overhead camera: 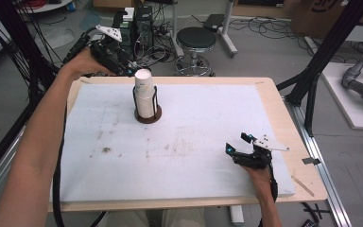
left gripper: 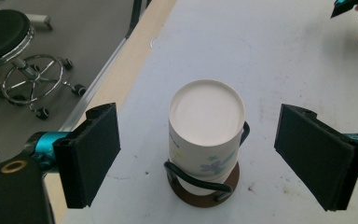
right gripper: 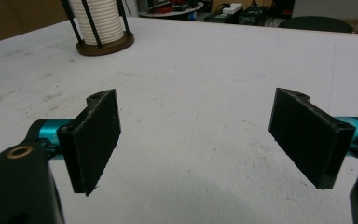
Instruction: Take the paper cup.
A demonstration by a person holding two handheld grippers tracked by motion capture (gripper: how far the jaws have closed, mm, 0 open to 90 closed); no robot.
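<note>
We see L tool (left gripper: 198,154) jaws wide open, hovering above cup stack (left gripper: 206,135), w/o contact. R tool (right gripper: 196,140) open too, well apart on desk (overhead camera: 194,142).

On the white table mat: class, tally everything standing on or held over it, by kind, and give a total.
Stack of paper cups: 1
Cup holder with brown base: 1
Grippers: 2, the left gripper and the right gripper
Total: 4

We see the cup stack (overhead camera: 144,97) standing in its holder (overhead camera: 148,116) on the mat's (overhead camera: 194,142) far left part. The left gripper (overhead camera: 131,72) hovers just behind it (jaws apart); the right gripper (overhead camera: 238,152) sits well apart, near right.
</note>
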